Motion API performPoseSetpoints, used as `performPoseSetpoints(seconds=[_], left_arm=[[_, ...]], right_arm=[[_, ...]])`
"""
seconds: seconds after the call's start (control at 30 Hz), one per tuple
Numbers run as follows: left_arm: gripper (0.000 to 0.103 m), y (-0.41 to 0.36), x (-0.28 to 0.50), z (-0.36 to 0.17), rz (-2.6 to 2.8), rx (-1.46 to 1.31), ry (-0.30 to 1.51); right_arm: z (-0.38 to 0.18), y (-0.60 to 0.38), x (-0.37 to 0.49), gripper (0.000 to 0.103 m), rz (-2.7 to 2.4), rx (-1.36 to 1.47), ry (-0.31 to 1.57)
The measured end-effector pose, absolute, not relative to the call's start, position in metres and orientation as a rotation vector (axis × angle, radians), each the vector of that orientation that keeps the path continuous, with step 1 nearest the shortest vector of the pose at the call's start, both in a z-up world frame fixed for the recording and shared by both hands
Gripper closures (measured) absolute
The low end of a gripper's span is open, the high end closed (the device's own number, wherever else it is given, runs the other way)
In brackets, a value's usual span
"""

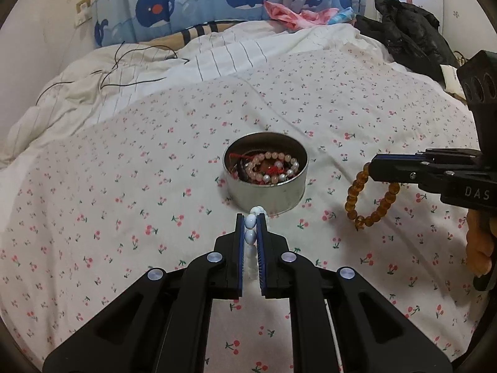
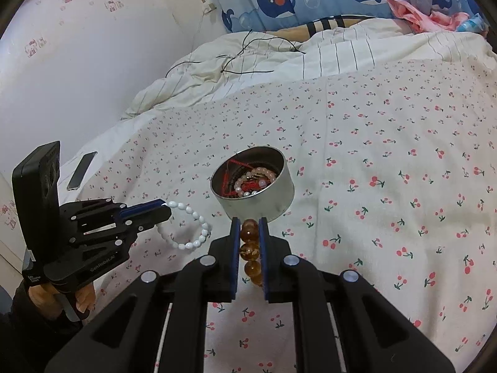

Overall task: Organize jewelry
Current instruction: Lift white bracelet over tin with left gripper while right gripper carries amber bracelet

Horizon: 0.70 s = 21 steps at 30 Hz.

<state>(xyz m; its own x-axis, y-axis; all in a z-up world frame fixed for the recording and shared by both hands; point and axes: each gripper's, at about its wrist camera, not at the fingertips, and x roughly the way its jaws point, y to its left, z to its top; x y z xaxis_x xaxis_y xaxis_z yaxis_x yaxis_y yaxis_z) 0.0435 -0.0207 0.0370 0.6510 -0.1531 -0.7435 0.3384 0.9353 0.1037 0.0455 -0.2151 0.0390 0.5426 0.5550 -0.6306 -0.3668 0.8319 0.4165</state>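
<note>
On a bed spread with a cherry-print sheet, 2 hand-held grippers hang above the fabric, each clamped on a beaded bracelet. In the left wrist view the left gripper pinches a white bead bracelet between its blue-padded jaws; the right wrist view shows the rest of that loop dangling free below the tips, clear of the sheet. The right gripper is closed on an amber bead bracelet, whose loop hangs beneath its fingers in the left wrist view. Both tools point downward at a slant toward a round metal tin standing on the sheet just beyond them, the left gripper on its left, the right on its right. The open tin holds a tangle of jewelry: a pink bead bracelet with pearl-like beads, red cord and some darker pieces too small to tell apart. A hand grips the left tool's handle. Farther back lie a phone at the bed's edge, a striped duvet and a whale-print curtain.
</note>
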Motion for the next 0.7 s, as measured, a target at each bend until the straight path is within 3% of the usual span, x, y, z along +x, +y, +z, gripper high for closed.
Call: performPoseSetpoints(seconds=[0.7], left_arm=[[0.096,-0.042,0.076,0.075,-0.281,0.289,0.711]], right_arm=[[0.066,-0.223,0.060,0.091,0.626,0.335,0.736]])
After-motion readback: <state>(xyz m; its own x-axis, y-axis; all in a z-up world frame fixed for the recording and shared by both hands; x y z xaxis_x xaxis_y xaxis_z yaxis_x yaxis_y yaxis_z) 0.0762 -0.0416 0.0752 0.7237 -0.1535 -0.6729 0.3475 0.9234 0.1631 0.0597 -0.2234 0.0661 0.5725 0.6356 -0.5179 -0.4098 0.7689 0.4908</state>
